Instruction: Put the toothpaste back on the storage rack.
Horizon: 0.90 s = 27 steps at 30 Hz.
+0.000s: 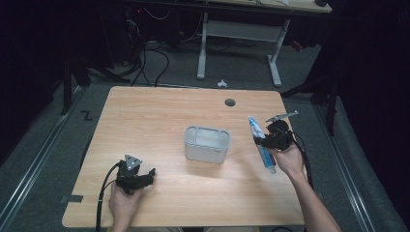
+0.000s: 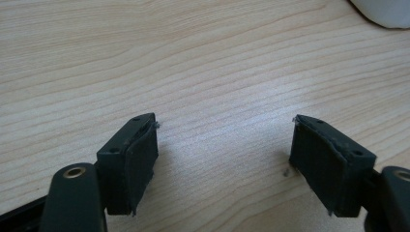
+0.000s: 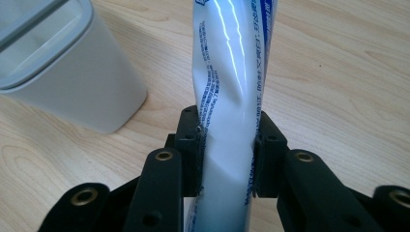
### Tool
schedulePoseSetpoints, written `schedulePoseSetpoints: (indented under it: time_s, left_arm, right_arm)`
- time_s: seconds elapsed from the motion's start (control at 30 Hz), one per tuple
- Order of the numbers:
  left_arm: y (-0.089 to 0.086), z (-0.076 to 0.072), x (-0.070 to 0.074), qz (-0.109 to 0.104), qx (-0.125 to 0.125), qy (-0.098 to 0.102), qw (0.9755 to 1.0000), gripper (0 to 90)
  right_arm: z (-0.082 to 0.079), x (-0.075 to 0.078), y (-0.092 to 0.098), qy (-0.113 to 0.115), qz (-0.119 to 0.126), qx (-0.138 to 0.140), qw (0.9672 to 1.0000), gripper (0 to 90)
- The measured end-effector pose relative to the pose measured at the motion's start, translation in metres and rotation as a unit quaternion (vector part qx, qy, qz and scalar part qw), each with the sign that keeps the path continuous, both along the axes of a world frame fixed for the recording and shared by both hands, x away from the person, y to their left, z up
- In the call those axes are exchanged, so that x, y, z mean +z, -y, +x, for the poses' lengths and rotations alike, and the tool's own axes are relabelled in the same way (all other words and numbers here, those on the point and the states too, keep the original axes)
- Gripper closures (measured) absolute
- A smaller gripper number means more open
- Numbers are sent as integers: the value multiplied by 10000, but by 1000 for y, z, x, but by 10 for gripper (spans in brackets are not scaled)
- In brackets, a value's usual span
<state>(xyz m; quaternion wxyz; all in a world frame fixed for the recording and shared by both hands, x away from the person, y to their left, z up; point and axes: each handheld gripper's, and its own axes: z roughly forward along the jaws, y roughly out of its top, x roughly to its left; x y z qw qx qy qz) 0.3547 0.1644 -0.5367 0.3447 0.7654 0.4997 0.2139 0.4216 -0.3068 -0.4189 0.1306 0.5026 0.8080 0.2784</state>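
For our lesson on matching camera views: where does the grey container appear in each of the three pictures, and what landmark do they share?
High view: the grey container stands at the table's middle, between the two grippers.
Left gripper view: a pale rounded corner of it sits at the top right edge.
Right gripper view: it fills the upper left, beside the held tube.
Shared landmark: the light wood table.

The tube (image 3: 232, 96) carries blue print on white — fine lines running along its length down one edge, and larger characters near the top right that look Chinese, too small and skewed to make out. In the high view the tube (image 1: 261, 142) shows blue and white only — no letters legible. Nothing else bears any lettering that can be read.
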Motion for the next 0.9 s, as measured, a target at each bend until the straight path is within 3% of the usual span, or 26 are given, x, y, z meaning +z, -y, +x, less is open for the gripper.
schedulePoseSetpoints:
  time_s: [0.53,0.9]
  left_arm:
    - [0,0,0,2,0,1,10000,257]
    - [0,0,0,0,-1,-1,10000,257]
  right_arm:
    - [-9,20,-19,298,239,377,9986,705]
    - [-12,30,-31,310,331,630,9970,704]
